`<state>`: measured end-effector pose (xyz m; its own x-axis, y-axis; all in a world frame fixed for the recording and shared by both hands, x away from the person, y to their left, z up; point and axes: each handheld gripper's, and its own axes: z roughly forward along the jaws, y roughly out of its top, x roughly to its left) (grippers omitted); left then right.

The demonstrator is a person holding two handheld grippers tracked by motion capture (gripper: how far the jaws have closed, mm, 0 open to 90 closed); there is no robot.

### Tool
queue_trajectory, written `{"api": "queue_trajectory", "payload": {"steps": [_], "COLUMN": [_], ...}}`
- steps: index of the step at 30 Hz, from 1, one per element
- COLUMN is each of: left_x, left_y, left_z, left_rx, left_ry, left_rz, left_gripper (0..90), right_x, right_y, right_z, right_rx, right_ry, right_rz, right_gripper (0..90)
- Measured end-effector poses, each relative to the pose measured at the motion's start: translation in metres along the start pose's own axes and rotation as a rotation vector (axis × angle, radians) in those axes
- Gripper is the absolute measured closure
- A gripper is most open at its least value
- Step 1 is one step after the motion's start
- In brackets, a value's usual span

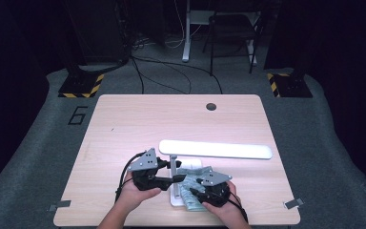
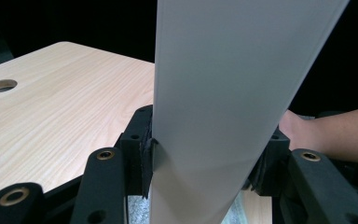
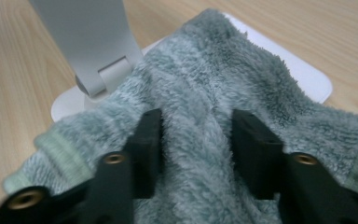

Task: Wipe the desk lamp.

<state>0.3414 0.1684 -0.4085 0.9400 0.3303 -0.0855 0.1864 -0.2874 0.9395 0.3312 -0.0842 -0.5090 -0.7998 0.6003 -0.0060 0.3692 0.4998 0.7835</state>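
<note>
A white desk lamp stands near the table's front middle, with its long bar head [image 1: 214,149] lying level over a thin post [image 1: 173,164]. My left gripper [image 1: 176,178] is shut on that post [image 2: 214,93], and its pads press both sides of the post. A grey-green fluffy towel [image 3: 223,74] lies over the lamp's flat white base [image 3: 307,77]. My right gripper [image 3: 196,135] rests down on the towel [image 1: 190,188] with its jaws apart. A raised fold of cloth sits between them, not squeezed.
The light wooden table [image 1: 124,124] has a round cable hole [image 1: 211,106] at the back middle. Small metal clips [image 1: 291,203] sit at its front corners. Beyond the far edge are floor cables and a chair [image 1: 231,28]. A person's forearm [image 2: 335,135] lies right of the post.
</note>
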Motion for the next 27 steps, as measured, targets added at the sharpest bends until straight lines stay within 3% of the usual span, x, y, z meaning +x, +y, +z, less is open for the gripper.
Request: {"api": "queue_trajectory", "payload": {"steps": [4, 13, 18, 21, 27], "left_x": [-0.001, -0.002, -0.003, -0.004, -0.007], "left_y": [-0.001, -0.001, 0.000, 0.000, -0.001], "left_z": [0.000, -0.001, 0.000, 0.000, -0.009], "left_rx": [-0.008, -0.003, 0.002, -0.001, 0.005], "left_ry": [0.003, 0.011, 0.024, 0.034, 0.059], "left_rz": [-0.008, -0.002, -0.003, -0.007, -0.003], "left_gripper": [50.7, 50.9, 50.8, 50.3, 46.4], "right_x": [-0.004, -0.021, -0.034, -0.039, -0.036], "right_y": [0.001, -0.003, -0.006, -0.013, -0.011], "right_z": [0.002, 0.002, -0.003, -0.005, -0.006], "right_rx": [0.007, -0.005, 0.019, 0.022, 0.036], "right_ry": [-0.011, -0.115, -0.161, -0.145, -0.162], "right_rz": [-0.003, 0.033, 0.064, 0.109, 0.084], "right_gripper": [71.1, 72.8, 73.9, 73.9, 73.7]}}
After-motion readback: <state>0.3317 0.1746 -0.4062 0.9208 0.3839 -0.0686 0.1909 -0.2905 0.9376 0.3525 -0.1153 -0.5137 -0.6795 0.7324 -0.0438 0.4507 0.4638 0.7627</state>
